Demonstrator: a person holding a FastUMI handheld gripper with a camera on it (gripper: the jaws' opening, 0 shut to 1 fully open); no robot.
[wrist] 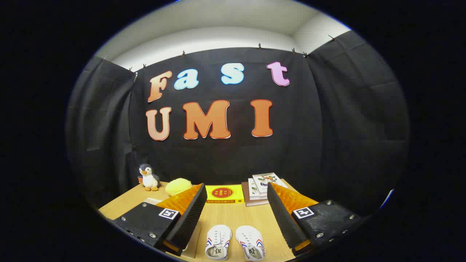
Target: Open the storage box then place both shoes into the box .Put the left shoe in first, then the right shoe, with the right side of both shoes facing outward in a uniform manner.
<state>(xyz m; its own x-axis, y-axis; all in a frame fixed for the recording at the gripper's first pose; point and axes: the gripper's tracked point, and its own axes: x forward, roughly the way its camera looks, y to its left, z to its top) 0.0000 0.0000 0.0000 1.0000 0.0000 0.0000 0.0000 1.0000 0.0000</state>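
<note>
Two small white shoes with red and blue stripes lie side by side on the wooden table, toes pointing away from me: the left shoe (218, 242) and the right shoe (250, 242). They sit low between my two fingers. My gripper (235, 211) is open, held above the table, with nothing between its ribbed black pads (189, 218). A pale flat edge, possibly the storage box (153, 201), peeks out behind the left finger; most of it is hidden.
A toy penguin (148, 177) and a yellow plush (178, 187) stand at the back left. A yellow and red flat box (224, 194) lies at the back centre, with a stack of books (260, 187) to its right. Black cloth walls the booth.
</note>
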